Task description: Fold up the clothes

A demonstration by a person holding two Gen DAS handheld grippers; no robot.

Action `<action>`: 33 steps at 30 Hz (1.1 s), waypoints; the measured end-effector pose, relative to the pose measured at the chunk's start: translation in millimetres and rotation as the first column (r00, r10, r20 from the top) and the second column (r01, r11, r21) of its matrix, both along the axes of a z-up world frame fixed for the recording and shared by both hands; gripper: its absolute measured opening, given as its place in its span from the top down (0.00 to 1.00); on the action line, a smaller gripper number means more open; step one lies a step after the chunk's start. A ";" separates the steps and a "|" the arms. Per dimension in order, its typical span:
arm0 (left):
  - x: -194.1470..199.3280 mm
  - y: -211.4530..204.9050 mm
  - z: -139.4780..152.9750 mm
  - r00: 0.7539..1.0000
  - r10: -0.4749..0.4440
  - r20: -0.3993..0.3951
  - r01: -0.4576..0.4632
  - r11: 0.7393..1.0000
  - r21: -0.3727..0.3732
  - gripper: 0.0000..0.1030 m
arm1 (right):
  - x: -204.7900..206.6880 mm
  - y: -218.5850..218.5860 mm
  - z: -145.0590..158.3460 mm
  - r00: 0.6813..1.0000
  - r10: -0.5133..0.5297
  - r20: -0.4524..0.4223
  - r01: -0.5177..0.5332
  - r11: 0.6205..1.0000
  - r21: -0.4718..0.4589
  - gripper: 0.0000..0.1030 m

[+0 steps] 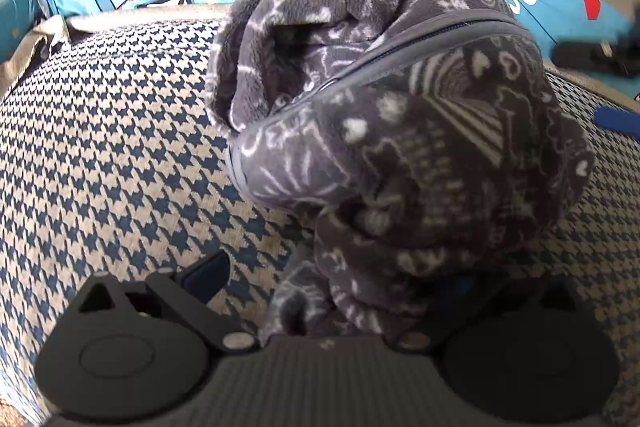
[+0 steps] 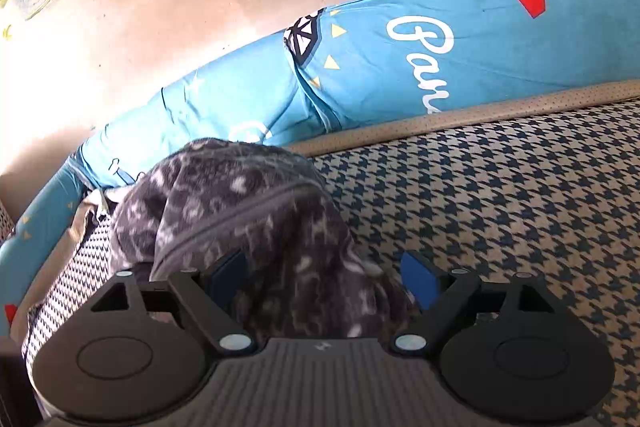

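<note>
My left gripper (image 1: 332, 283) is clamped on a bunched fold of the grey patterned fleece garment (image 1: 384, 99), which rises in a heap above the houndstooth cushion (image 1: 104, 131). My right gripper (image 2: 326, 279) stands released, its jaws spread wide with the fleece garment (image 2: 240, 211) lying loose between them, and the blue pad (image 2: 420, 279) on its right side is clear of the cloth. A blue printed sheet (image 2: 400, 67) lies behind the cushion.

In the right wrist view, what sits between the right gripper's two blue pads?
A bunched fold of the grey patterned fleece garment sits between the right gripper pads, which stand wide apart over the houndstooth cover.
</note>
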State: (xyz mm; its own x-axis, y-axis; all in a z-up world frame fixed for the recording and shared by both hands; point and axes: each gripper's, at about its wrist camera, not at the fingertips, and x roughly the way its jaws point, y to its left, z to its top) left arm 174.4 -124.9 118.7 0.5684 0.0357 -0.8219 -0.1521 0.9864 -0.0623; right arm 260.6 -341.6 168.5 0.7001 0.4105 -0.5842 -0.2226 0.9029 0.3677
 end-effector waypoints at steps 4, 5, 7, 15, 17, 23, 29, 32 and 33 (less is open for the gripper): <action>-3.3 2.5 -1.0 1.000 0.005 0.005 -0.005 1.000 -0.012 0.00 | 9.2 11.8 7.5 0.998 0.023 0.055 -0.024 1.000 0.017 0.15; -4.0 3.7 -1.1 1.000 0.004 0.003 -0.004 1.000 -0.018 0.00 | 11.4 16.6 9.7 0.997 0.032 0.070 -0.032 0.999 0.007 0.13; -4.3 5.9 -1.8 1.000 0.002 -0.001 -0.002 0.999 -0.032 0.00 | 15.0 26.2 12.5 0.995 0.047 0.083 -0.047 0.999 -0.001 0.12; -4.5 8.6 -6.5 1.000 -0.013 -0.004 0.013 0.998 -0.058 0.00 | 25.1 57.5 14.7 0.984 0.129 0.126 -0.131 0.991 0.007 0.07; -4.8 9.3 -7.0 1.000 -0.016 -0.003 0.016 0.998 -0.062 0.00 | 26.6 64.5 15.1 0.978 0.147 0.145 -0.148 0.989 -0.002 0.06; -7.7 7.9 -8.2 1.000 -0.021 -0.007 0.021 0.997 -0.075 0.00 | 31.3 91.3 14.7 0.965 0.215 0.152 -0.207 0.976 -0.066 0.02; -9.2 2.6 -8.4 1.000 -0.022 -0.008 0.022 0.997 -0.074 0.00 | 39.3 110.0 -9.3 0.975 0.210 0.078 -0.192 0.961 -0.197 0.02; -8.4 0.5 -7.7 1.000 -0.021 -0.008 0.021 0.997 -0.069 0.00 | 42.6 107.1 -18.6 0.982 0.182 0.039 -0.173 0.968 -0.180 0.17; -8.1 -0.1 -7.5 1.000 -0.020 -0.007 0.019 0.998 -0.067 0.00 | 43.4 105.3 -21.2 0.985 0.173 0.028 -0.166 0.972 -0.168 0.26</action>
